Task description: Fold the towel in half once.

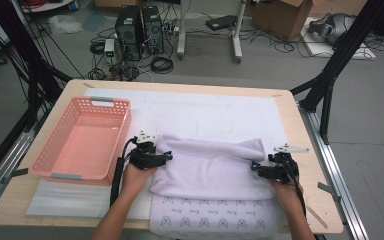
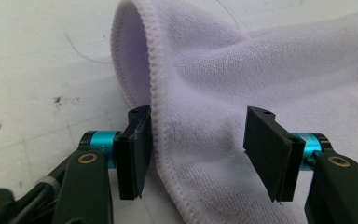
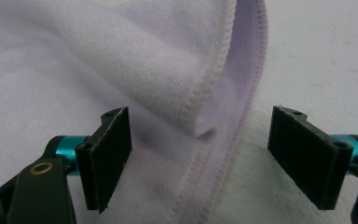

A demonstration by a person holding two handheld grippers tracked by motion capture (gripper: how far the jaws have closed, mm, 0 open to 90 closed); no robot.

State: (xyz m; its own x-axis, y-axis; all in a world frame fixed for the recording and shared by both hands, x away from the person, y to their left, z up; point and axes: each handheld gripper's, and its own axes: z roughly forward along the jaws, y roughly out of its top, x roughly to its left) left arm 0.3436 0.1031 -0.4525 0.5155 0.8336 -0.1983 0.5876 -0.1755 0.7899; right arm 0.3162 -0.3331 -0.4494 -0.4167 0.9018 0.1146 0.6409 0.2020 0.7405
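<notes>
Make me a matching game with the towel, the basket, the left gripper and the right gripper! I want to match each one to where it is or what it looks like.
Things:
1. towel
2. basket
3. left gripper
4. right gripper

Descriptions:
A. pink, with holes in its walls, at the table's left side
B. jaws open at the towel's right edge
C. pale purple, folded over, lying between the two hands
D. jaws open at the towel's left edge

Pairs: 1-C, 2-A, 3-D, 4-B
</notes>
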